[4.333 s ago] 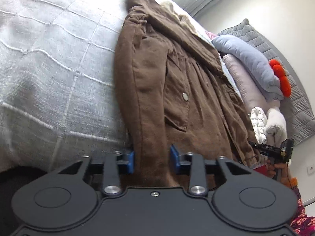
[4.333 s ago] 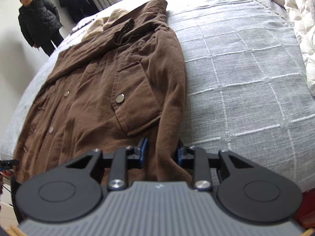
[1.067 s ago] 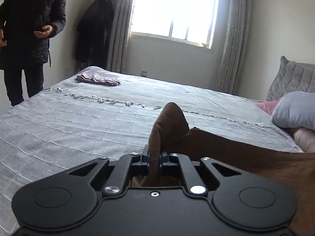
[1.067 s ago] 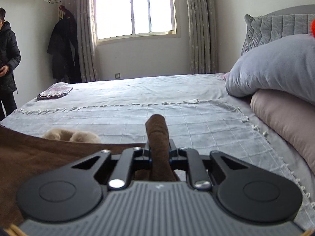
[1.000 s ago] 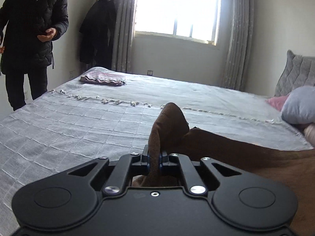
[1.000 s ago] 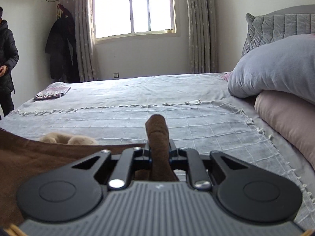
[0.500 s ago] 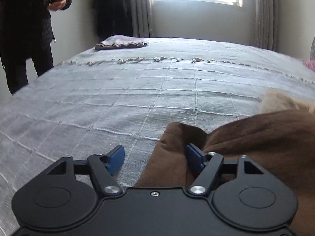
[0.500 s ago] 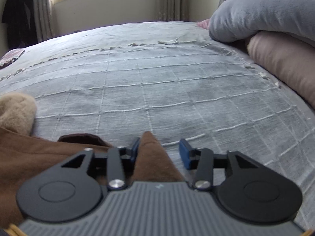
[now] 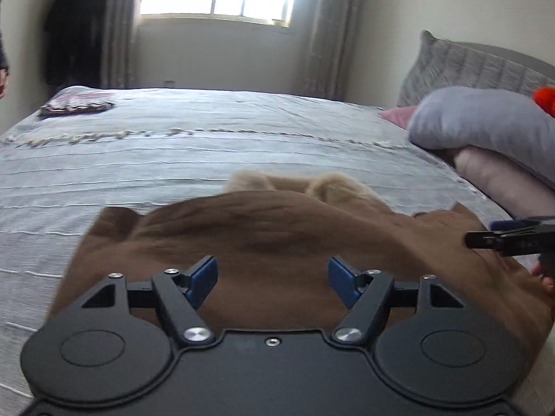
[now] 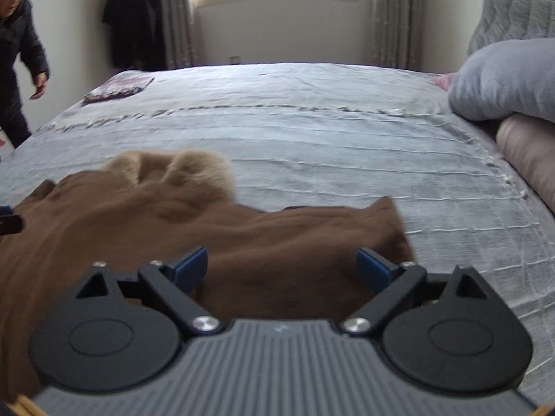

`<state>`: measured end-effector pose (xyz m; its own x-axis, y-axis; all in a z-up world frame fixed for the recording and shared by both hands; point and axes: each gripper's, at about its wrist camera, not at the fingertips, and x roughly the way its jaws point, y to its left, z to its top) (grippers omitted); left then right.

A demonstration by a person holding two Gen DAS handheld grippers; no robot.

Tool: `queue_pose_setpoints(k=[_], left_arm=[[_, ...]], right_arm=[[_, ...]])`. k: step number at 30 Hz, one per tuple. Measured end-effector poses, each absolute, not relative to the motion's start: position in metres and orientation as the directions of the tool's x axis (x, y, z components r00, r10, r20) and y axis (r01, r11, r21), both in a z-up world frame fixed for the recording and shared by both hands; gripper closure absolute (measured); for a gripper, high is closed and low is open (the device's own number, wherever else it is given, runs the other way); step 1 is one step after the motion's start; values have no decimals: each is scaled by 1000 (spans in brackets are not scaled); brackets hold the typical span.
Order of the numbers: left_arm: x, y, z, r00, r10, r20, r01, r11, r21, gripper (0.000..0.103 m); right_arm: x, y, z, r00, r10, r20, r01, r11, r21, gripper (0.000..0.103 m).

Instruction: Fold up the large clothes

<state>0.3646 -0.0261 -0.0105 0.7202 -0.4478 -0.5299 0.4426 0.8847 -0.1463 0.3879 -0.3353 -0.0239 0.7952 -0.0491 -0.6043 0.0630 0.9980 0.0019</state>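
A brown coat point(image 9: 277, 235) lies folded over on the grey bedspread point(image 9: 173, 159), with its tan fur collar point(image 9: 305, 183) showing past the fold. It also shows in the right wrist view point(image 10: 208, 235), with the collar point(image 10: 173, 170) at its left. My left gripper point(image 9: 272, 277) is open just above the coat's near part and holds nothing. My right gripper point(image 10: 282, 267) is open wide over the coat's right part and holds nothing. The right gripper's tip shows at the right edge of the left wrist view point(image 9: 503, 237).
Grey and pink pillows point(image 9: 492, 138) are stacked at the right by the headboard. A small folded cloth point(image 9: 76, 104) lies at the bed's far left corner. A person in a black jacket point(image 10: 17, 52) stands at the left. A dark coat point(image 10: 135, 17) hangs by the window.
Both grippers carried the coat's hem over towards the collar, then opened and let it go. Since half a second ago both have drawn back and risen, with the jaws wider.
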Motion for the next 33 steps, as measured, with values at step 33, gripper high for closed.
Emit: queue_pose_setpoints(k=[33], left_arm=[[282, 171, -56, 541, -430, -723, 144, 894, -424, 9]], right_arm=[[207, -458, -70, 724, 75, -686, 276, 880, 387, 1]])
